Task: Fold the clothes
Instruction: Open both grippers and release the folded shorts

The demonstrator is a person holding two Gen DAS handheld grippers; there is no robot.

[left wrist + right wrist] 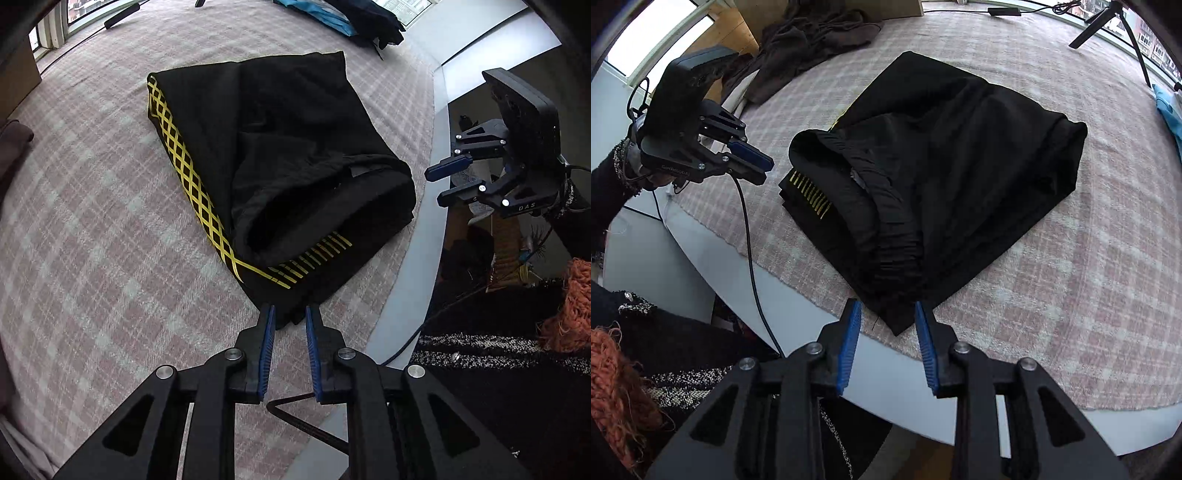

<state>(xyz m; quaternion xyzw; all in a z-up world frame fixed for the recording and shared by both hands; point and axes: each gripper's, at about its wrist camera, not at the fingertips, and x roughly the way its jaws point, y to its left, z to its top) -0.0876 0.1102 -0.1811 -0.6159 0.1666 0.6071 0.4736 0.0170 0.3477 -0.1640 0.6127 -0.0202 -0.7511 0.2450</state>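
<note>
The main risk, as I judge it, is that the folded black garment (280, 166) springs open or slides toward the edge of the checked bed cover (92, 229) if a corner snags on rubber as the fingers pull away, since the layers look loosely stacked. The left gripper (290, 314) has its fingers slightly parted, holding nothing, with the garment's near corner just between the tips. The right gripper (888, 308) likewise stands slightly open astride the other near corner, empty.

One folded black garment (280, 158), two tongs (289, 314) (888, 314), one brown garment (812, 40), one checked blanket (92, 221).
</note>
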